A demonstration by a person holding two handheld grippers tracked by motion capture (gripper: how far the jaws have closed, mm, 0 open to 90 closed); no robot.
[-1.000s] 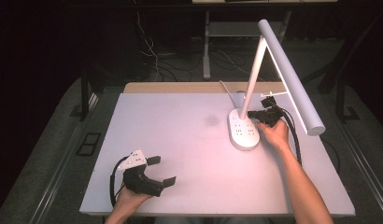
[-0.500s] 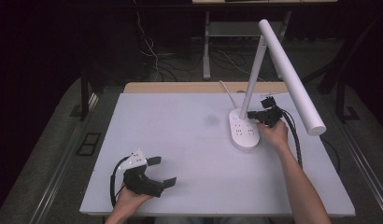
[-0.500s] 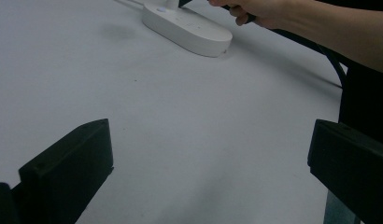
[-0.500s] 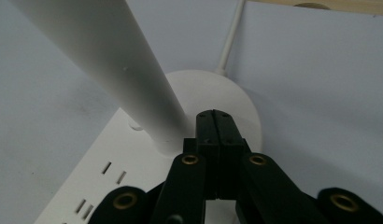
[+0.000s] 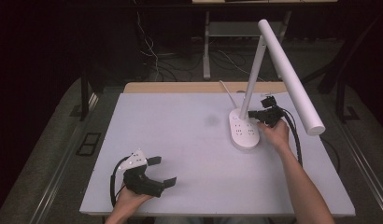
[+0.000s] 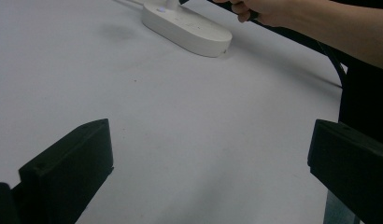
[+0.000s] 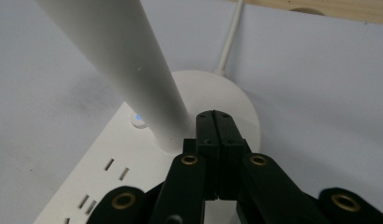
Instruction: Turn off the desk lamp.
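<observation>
Desk lamp (image 5: 255,116), standing right of centre in the high view on the white table (image 5: 189,140), base with sockets and a lit blue button (image 7: 138,117). Right gripper (image 5: 255,113) pressed closed, tips beside the stem foot, likely for poking the switch rather than grasping. Left gripper (image 5: 162,171) parked lower left, spread wide, idle. Compared with half a second earlier: right gripper nudged nearer the stem.

lamp stem (image 7: 133,70) blocks right tool (image 7: 216,122) leftward; table (image 5: 180,140) centre free.
</observation>
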